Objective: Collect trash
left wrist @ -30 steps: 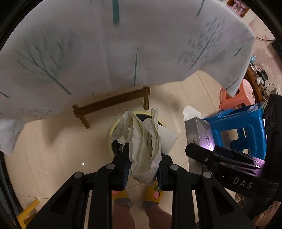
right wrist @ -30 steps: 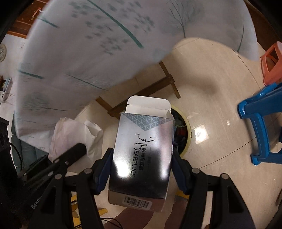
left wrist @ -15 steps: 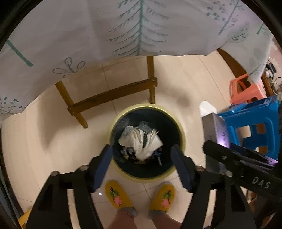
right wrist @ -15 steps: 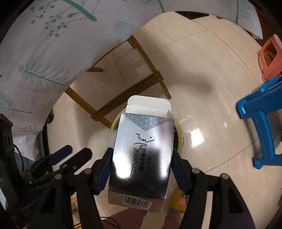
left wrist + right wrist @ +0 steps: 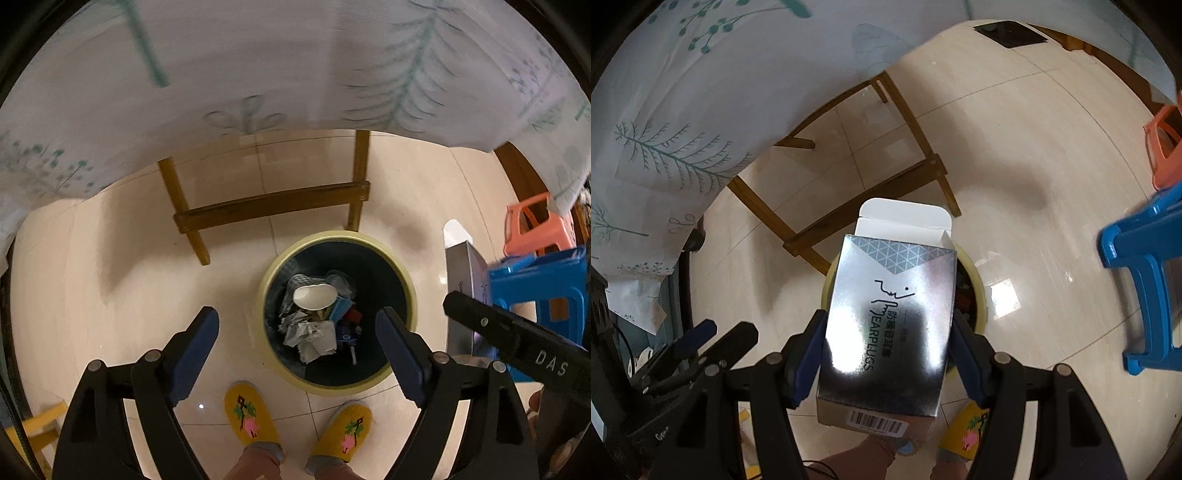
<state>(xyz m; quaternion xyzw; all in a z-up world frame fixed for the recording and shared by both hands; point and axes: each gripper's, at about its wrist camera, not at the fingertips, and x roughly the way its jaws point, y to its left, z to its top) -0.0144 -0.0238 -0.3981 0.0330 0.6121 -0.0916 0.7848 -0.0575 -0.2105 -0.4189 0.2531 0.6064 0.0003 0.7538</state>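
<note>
Above the round yellow-rimmed bin (image 5: 338, 310) of crumpled paper (image 5: 312, 338), the left tool (image 5: 297, 338), jaws just opened, is empty; the right tool (image 5: 888, 352) clamps a glossy silver carton (image 5: 888, 325). Wooden surface legs (image 5: 271, 205) and blue stool (image 5: 1141, 280) nearby.

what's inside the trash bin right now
Inside the trash bin: a white paper cup on its side, crumpled paper, and small blue and red scraps. Whatever lies beneath that pile is covered.
</note>
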